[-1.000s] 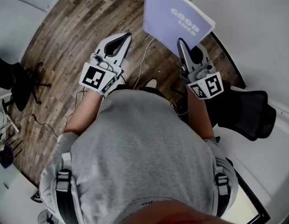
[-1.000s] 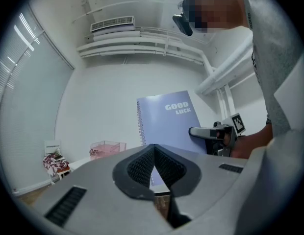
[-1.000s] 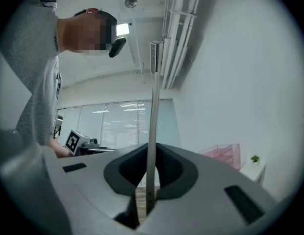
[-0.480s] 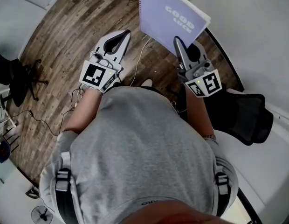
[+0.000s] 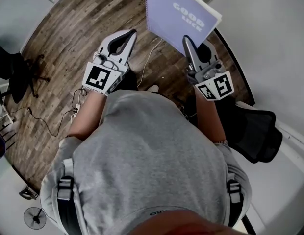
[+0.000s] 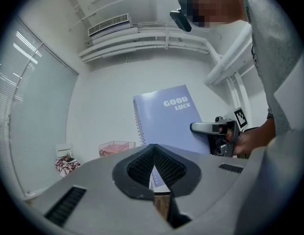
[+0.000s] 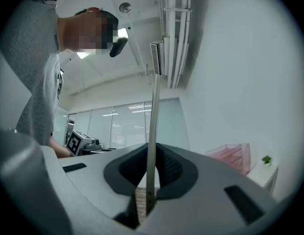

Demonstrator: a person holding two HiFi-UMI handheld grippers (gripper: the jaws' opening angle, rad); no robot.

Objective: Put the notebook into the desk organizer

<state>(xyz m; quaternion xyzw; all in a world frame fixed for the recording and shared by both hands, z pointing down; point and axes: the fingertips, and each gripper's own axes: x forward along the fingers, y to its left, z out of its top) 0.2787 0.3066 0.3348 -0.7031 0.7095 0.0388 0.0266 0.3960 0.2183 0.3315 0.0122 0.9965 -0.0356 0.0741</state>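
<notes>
Notebook (image 5: 179, 18) aloft over wood floor (image 5: 68, 38), lower edge pinched tight by the right gripper (image 5: 188, 39) — its top corner cut off in head view. Left gripper (image 5: 133, 33) closed up, tips meeting, holding nothing.

left gripper (image 5: 132, 34), right gripper (image 5: 186, 39) — jaws closed

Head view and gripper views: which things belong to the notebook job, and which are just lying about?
Job: notebook, right gripper holding it, pink organizer.
Lying about: black chair, floor cables, fan, small plant.
</notes>
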